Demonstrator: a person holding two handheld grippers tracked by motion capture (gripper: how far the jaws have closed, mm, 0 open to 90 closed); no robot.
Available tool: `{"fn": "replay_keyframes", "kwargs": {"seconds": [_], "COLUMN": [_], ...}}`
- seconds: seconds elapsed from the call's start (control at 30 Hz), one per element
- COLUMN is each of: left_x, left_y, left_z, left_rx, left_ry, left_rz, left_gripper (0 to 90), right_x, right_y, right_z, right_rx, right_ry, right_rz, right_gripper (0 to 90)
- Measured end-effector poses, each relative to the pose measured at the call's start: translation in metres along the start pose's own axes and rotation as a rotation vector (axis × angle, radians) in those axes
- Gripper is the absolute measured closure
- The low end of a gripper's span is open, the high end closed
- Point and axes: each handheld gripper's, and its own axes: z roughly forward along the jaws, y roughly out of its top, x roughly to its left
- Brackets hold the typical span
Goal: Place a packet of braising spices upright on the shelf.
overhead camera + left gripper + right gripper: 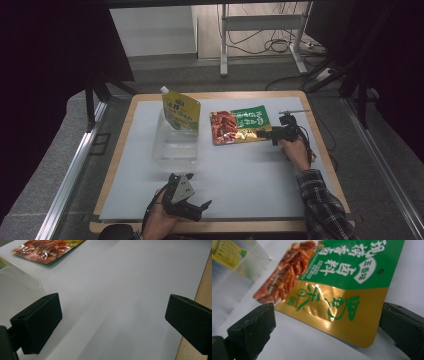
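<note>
Right gripper, jaws spread wide, lined up on gold edge of snack pouch lying flat beside clear bin, likely for pickup. Left gripper parked open, idle.

Setting: lab / recording rig, not a home. Wooden table w/ white mat sits inside a frame of aluminium rails, dark curtains on both sides, grey carpet floor. Behind: metal stand legs, loose cables & a power strip on the floor.
</note>
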Motion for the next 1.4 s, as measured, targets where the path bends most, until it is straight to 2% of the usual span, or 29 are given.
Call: {"fn": "replay_keyframes", "kwargs": {"seconds": [0.17,0.27,0.4,0.5,0.67,0.83,1.0,1.07,1.2,1.27,1.4], "left_x": [0.000,0.000,0.000,-0.001,-0.001,-0.001,-0.001,0.000,-0.001,-0.001,-0.001], "left_y": [0.000,0.000,0.000,0.000,0.000,0.000,0.000,0.000,0.000,0.000,0.000], "left_z": [0.000,0.000,0.000,0.000,0.001,0.001,0.001,0.001,0.002,0.002,0.002], "left_rx": [0.000,0.001,0.000,0.001,0.003,0.006,0.008,0.008,0.011,0.012,0.014], "left_ry": [0.000,0.000,0.001,0.000,0.000,0.003,0.007,0.007,0.007,0.007,0.009], "left_rz": [0.000,0.001,0.002,0.003,0.006,0.008,0.007,0.007,0.008,0.010,0.011], "left_gripper": [0.5,0.5,0.5,0.5,0.5,0.6,0.6,0.6,0.6,0.6,0.6], "right_x": [0.006,0.008,0.016,0.021,0.021,0.019,0.015,0.012,0.009,0.007,0.007], "right_y": [0.002,0.001,0.001,0.001,0.002,0.007,0.013,0.015,0.017,0.018,0.020], "right_z": [0.000,0.003,0.010,0.015,0.019,0.024,0.026,0.027,0.027,0.026,0.025], "right_rx": [-0.010,0.008,0.045,0.068,0.073,0.087,0.073,0.074,0.075,0.068,0.069], "right_ry": [0.000,0.056,0.017,-0.011,-0.034,-0.055,-0.068,-0.095,-0.154,-0.156,-0.196], "right_rz": [-0.026,-0.019,-0.088,-0.118,-0.125,-0.090,-0.040,-0.017,0.000,0.003,-0.024], "right_gripper": [0.9,1.4,1.6,2.6,3.1,6.2,18.3,27.8,42.9,50.7,65.9]}}
